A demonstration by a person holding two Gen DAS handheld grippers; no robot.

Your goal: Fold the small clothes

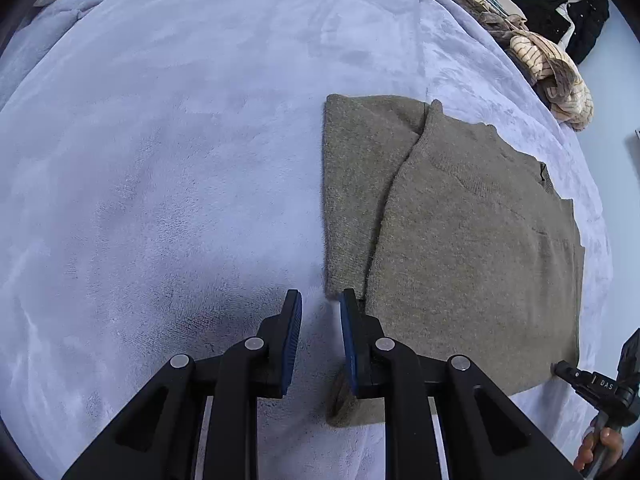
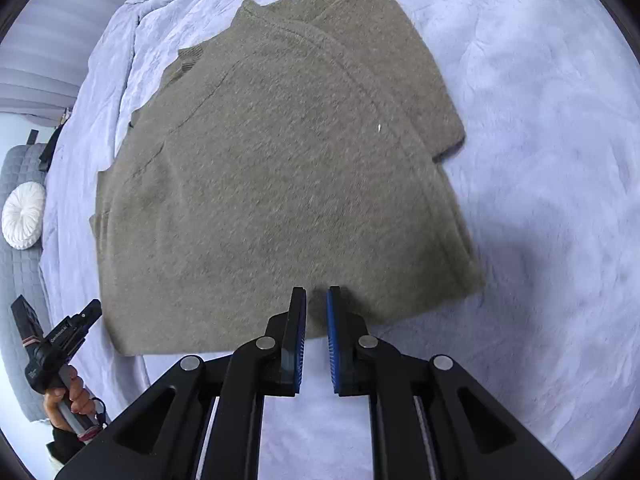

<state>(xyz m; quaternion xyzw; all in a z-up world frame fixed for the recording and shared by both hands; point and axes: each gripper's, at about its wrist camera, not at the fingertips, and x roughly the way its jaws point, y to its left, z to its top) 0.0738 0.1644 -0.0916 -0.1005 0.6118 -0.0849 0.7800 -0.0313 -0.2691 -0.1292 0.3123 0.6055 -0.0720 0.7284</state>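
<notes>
The sweater [image 2: 280, 184], olive-grey knit, lies flat on the bed, already folded in on itself with a sleeve laid across the body; in my right wrist view it fills the middle, its near hem just past my fingertips, its ribbed collar at about ten o'clock. In my left wrist view the same sweater [image 1: 460, 232] sits at three o'clock, one folded edge running from twelve down toward six, and a small bit of knit shows under my right-hand finger at about five o'clock. My left tongs [image 1: 320, 300] stand a little apart with nothing between the blue pads, hanging above the blanket right at the sweater's near left corner. My right tongs [image 2: 317, 294] are nearly together, only a thin slit between the pads, over the sweater's near hem; I see no cloth pinched in them. The blanket [image 1: 180, 160] is pale lavender plush and covers the bed all round. My right hand [image 1: 600, 448] shows at four o'clock in the left view, gripping its handle beside the sweater's corner; my left hand [image 2: 68, 396] shows at eight o'clock in the right view. A heap of striped clothes [image 1: 552, 68] lies on the bed's far edge at one o'clock, dark garments [image 1: 576, 12] beyond it. A round white cushion [image 2: 24, 216] rests on a grey quilted seat [image 2: 20, 280] at nine o'clock.
</notes>
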